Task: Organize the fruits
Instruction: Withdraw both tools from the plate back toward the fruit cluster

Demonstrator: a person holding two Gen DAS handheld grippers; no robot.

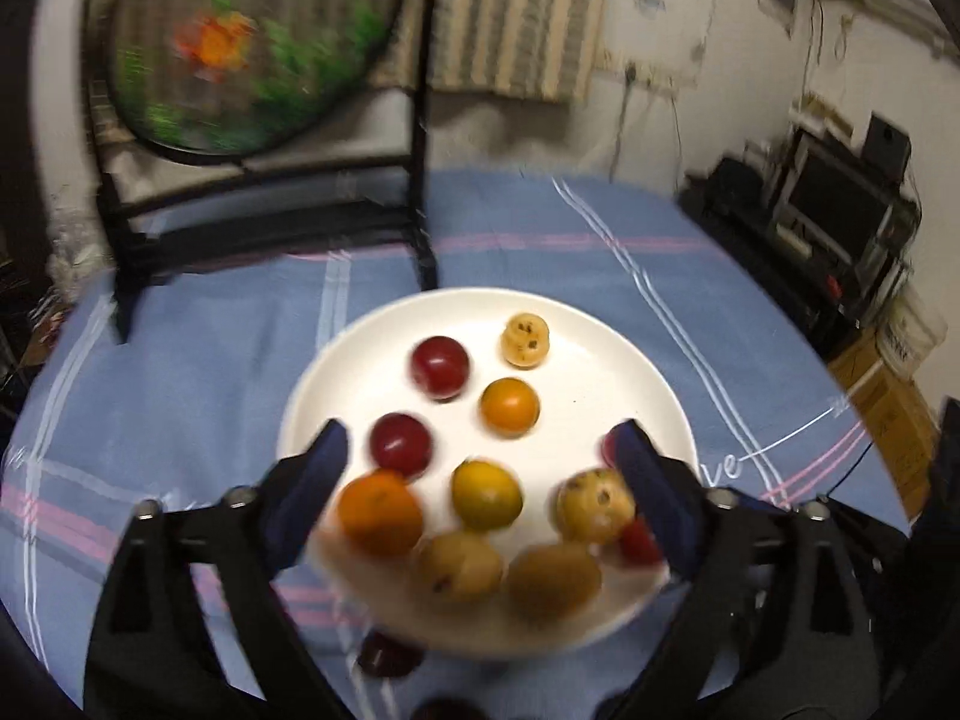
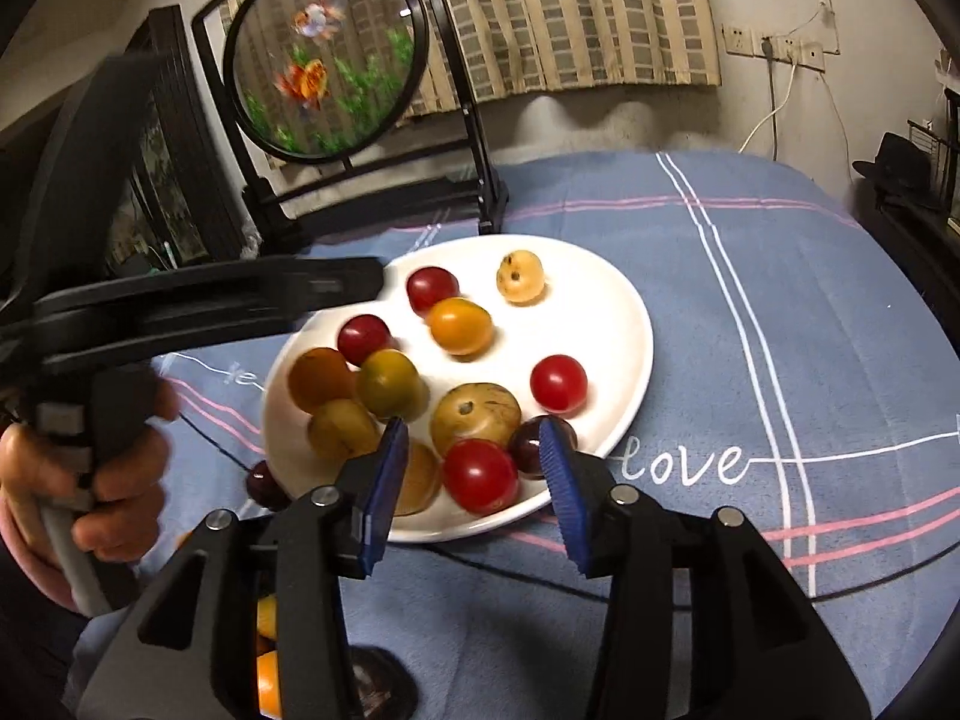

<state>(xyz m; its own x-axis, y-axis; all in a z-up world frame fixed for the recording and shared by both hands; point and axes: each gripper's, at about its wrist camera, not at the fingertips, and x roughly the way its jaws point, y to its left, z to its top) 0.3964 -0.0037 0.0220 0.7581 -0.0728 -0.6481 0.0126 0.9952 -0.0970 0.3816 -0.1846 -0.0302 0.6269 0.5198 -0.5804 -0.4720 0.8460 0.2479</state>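
A white plate (image 1: 636, 354) (image 2: 630, 324) on the blue cloth carries several small fruits: red tomatoes (image 2: 558, 383), orange ones (image 2: 459, 325), tan spotted ones (image 2: 521, 276) and a dark plum (image 2: 528, 441). My left gripper (image 1: 479, 441) hangs open and wide over the plate's near half, with fruits lying loose below the gap. My right gripper (image 2: 471, 429) stands open at the plate's near rim. A red tomato (image 2: 480, 475) lies between its blue pads (image 2: 384, 480), untouched. A hand (image 2: 114, 480) grips the other tool's handle at the left.
A dark fruit (image 2: 264, 483) (image 1: 387, 654) lies on the cloth just off the plate's near-left rim. Orange fruits (image 2: 268, 669) show low behind my right gripper. A round fish picture (image 2: 327, 54) in a black stand stands behind the plate. Dark electronics (image 1: 840, 210) sit beyond the table's right edge.
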